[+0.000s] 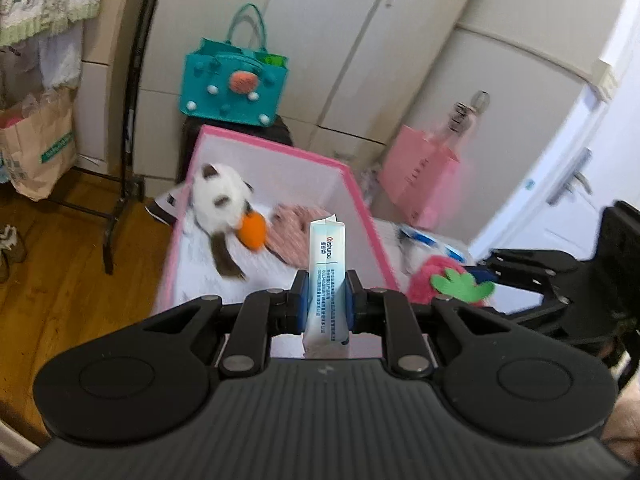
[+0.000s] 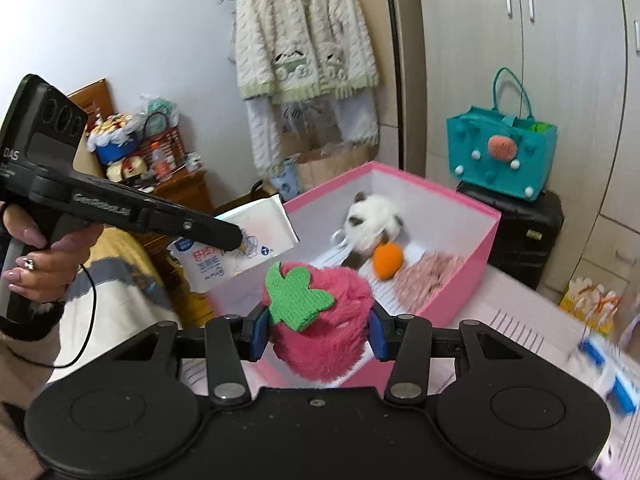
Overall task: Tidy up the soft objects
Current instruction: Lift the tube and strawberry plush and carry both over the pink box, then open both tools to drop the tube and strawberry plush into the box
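left claw (image 1: 326, 300) pinching shut on tissue pack (image 1: 327, 268) | right claw (image 2: 316, 334) squeezing strawberry plush (image 2: 320, 320) | pink box (image 2: 476, 264) sitting at 12 o'clock, holding cat plush (image 2: 372, 220)

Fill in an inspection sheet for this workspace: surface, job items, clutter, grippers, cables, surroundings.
Surface: pale striped cover under the pink box.
Job's things: white plush cat, orange plush ball and pink knit piece lie inside the box; strawberry plush and wipes pack are held above it.
Clutter: blue-and-white packet, blurred, on the cover.
Grippers: left gripper shut on the wipes pack; right gripper shut on the strawberry plush.
Cables: thin black cable hanging from the left gripper's handle.
Surroundings: teal bag on a black case, wardrobe doors, hanging cardigan, wooden floor.
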{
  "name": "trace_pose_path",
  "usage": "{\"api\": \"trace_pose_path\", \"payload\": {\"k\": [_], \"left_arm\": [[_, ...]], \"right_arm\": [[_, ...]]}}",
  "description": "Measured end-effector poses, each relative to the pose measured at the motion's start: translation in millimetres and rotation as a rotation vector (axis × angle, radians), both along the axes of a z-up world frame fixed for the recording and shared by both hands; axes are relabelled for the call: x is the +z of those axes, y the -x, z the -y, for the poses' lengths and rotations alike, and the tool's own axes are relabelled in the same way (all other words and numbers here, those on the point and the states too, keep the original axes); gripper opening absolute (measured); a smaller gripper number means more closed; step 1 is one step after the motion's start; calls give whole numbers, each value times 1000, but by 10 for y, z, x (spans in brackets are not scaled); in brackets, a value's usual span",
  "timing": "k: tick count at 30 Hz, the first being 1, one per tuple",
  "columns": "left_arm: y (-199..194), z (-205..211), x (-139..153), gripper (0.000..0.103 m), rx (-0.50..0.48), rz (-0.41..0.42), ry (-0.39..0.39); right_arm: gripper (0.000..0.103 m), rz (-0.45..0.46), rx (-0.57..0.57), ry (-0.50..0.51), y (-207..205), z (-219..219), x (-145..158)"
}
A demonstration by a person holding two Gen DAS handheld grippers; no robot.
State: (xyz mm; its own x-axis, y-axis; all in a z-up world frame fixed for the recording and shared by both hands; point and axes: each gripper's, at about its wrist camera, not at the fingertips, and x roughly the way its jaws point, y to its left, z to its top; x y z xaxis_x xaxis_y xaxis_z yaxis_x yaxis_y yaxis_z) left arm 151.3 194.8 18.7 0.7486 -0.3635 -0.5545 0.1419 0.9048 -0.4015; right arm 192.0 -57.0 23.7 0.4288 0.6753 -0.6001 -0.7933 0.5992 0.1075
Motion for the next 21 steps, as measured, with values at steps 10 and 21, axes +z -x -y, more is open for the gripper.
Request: {"api": "trace_pose_path", "payload": {"k": [10,21], "left_arm": [[-678,-27,-352,17,57,-19,-114],[-806,142,-450,17,82,-31,-284]], "right_arm": [[53,-21,39,58,-624,-439,-219],[57,-24,126,163,-990,-895,-449]]}}
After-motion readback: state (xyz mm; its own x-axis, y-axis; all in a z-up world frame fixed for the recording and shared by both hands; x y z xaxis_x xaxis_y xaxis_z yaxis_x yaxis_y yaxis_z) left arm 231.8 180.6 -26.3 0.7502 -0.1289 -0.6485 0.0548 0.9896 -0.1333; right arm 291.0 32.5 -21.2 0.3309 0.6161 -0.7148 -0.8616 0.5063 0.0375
